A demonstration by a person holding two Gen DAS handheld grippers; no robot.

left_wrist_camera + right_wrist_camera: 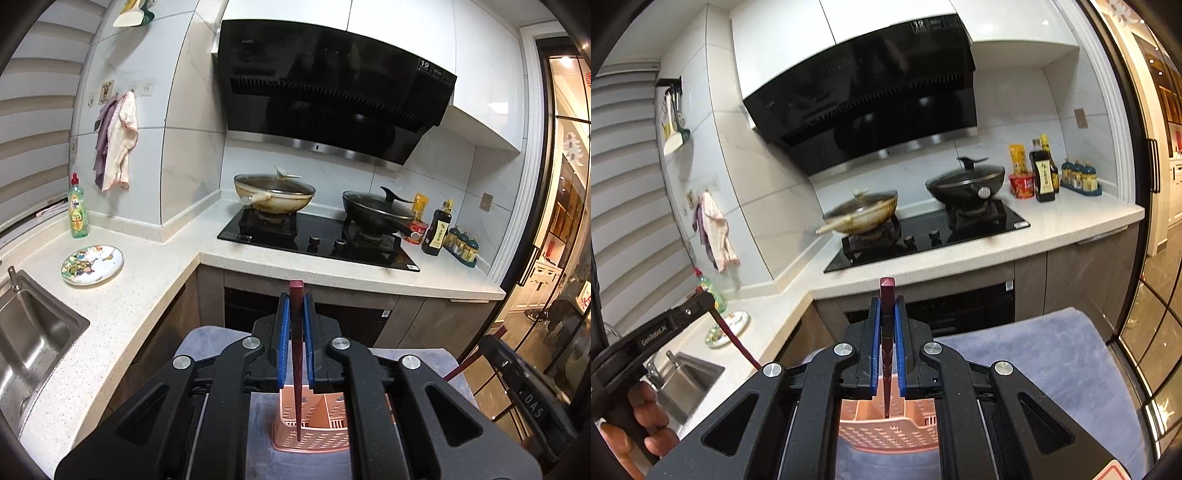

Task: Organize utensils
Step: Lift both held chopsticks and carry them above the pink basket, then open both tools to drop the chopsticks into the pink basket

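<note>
The left claw is clamped on a dark red chopstick; the right claw pinches another chopstick. Each stick is thin, stiff, light and likely slippery, held near its top. At six o'clock waits the pink basket. Farther off, at twelve o'clock, is the table.

holder: perforated pink plastic | cloth: grey, plush | sink: brushed steel | hood: glossy black

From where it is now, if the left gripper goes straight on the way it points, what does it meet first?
Probably the dark cabinet front under the stove counter; depth is unclear. The left gripper, shut on a dark red chopstick, points there.
</note>
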